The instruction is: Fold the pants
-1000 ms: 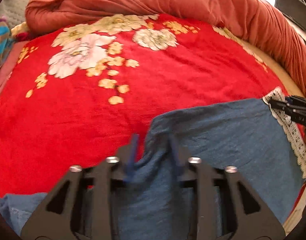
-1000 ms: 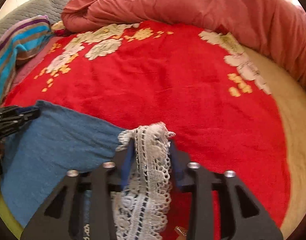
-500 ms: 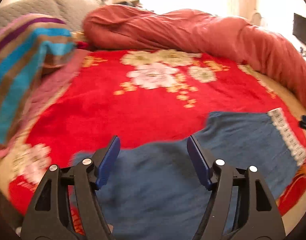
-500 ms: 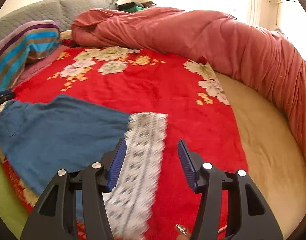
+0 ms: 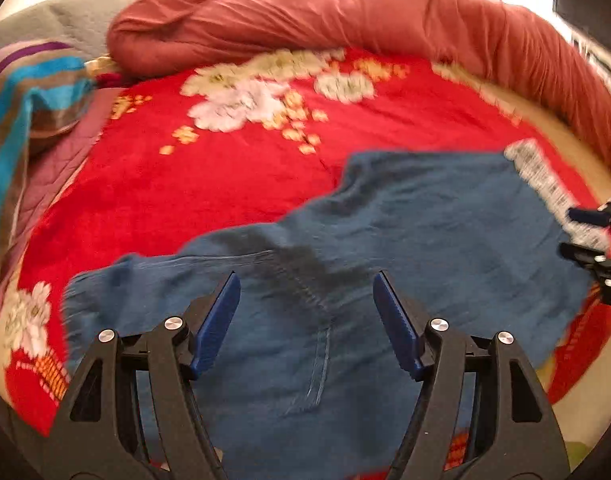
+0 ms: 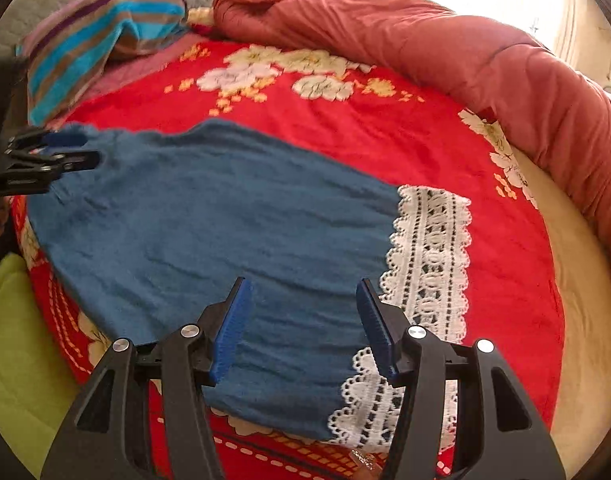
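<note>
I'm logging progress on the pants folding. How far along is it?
Done: the blue pants lie spread flat on the red blanket, lace hem laid out. In hand: nothing; left gripper and right gripper are open above them. Left: the next fold.

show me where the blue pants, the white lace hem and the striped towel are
blue pants [image 6: 209, 216]: right wrist view, middle of the blue cloth.
white lace hem [image 6: 433, 256]: right wrist view, centre of the lace band.
striped towel [image 6: 101, 40]: right wrist view, on its turquoise stripes.

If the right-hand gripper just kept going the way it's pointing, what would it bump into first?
Most likely the blue pants lying flat below its open jaws, near the white lace hem; exact depth is hard to judge.
</note>
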The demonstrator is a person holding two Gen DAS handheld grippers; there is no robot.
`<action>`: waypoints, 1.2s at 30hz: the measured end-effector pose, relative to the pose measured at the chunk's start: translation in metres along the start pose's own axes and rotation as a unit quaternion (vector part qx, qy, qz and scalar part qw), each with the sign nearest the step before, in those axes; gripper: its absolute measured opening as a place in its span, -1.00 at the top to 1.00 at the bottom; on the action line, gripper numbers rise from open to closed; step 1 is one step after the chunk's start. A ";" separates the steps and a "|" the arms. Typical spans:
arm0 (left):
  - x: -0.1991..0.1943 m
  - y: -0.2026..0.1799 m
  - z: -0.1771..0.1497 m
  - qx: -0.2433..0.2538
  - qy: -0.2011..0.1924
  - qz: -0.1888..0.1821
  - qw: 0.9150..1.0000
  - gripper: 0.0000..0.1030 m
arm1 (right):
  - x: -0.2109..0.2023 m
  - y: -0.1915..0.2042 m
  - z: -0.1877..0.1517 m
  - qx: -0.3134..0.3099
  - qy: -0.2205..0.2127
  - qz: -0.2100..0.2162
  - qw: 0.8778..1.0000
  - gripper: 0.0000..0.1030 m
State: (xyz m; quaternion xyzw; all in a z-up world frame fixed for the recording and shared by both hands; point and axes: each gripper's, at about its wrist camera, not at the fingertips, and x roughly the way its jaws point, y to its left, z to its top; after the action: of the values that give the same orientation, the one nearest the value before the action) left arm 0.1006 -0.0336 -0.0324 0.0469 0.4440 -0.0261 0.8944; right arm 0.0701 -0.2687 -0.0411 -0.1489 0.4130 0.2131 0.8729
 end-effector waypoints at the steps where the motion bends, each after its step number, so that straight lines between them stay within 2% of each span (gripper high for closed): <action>1: 0.009 -0.003 0.001 0.005 0.011 0.003 1.000 -0.19 | 0.001 0.000 -0.001 0.001 0.003 -0.003 1.000 -0.04; 3: 0.028 0.002 -0.003 0.003 0.043 0.019 0.999 -0.26 | 0.007 -0.005 -0.004 0.005 0.023 -0.020 1.000 -0.04; 4: 0.032 0.009 -0.007 -0.004 0.047 0.022 0.999 -0.37 | 0.012 -0.010 -0.008 0.009 0.041 -0.041 0.998 -0.04; 5: 0.031 0.022 -0.013 -0.024 0.043 0.011 0.999 -0.38 | 0.017 -0.017 -0.013 0.017 0.057 -0.061 0.996 -0.04; 6: 0.028 0.033 -0.018 -0.042 0.039 0.002 0.998 -0.37 | 0.019 -0.024 -0.016 0.028 0.061 -0.060 0.996 -0.05; 9: 0.014 0.061 -0.030 -0.084 0.023 -0.044 0.995 -0.37 | 0.017 -0.041 -0.025 0.073 0.057 -0.021 0.995 -0.05; 10: 0.011 0.064 -0.033 -0.090 0.020 -0.051 0.994 -0.26 | 0.016 -0.042 -0.026 0.073 0.057 -0.022 0.995 -0.05; 12: 0.008 0.066 -0.037 -0.086 0.015 -0.027 0.996 -0.04 | 0.015 -0.041 -0.028 0.070 0.056 -0.025 0.996 -0.05; 15: 0.007 0.071 -0.038 -0.102 0.012 -0.044 0.994 -0.04 | 0.016 -0.040 -0.030 0.071 0.054 -0.026 0.996 -0.05; 20: -0.003 0.066 -0.039 -0.098 0.004 -0.031 0.995 -0.08 | 0.010 -0.040 -0.028 0.068 0.047 -0.027 0.996 -0.05; 22: -0.011 0.066 -0.037 -0.102 -0.003 -0.034 0.994 -0.31 | -0.005 -0.037 -0.027 0.065 0.023 -0.022 0.997 -0.05; 30: -0.045 0.038 -0.041 -0.056 -0.017 -0.027 0.998 -0.31 | -0.046 -0.024 -0.023 0.055 -0.031 -0.008 0.998 -0.05; 33: -0.048 0.024 -0.046 -0.029 -0.009 -0.020 0.999 -0.33 | -0.048 -0.012 -0.023 0.037 -0.035 0.002 0.999 -0.05; 36: -0.041 0.010 -0.057 0.002 0.020 -0.002 1.000 -0.34 | -0.042 0.000 -0.026 0.026 -0.023 0.010 0.999 -0.05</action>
State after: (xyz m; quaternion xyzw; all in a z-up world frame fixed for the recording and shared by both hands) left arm 0.0315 -0.0178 -0.0336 0.0484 0.4617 -0.0277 0.8853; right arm 0.0296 -0.2903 -0.0242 -0.1174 0.3994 0.2144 0.8836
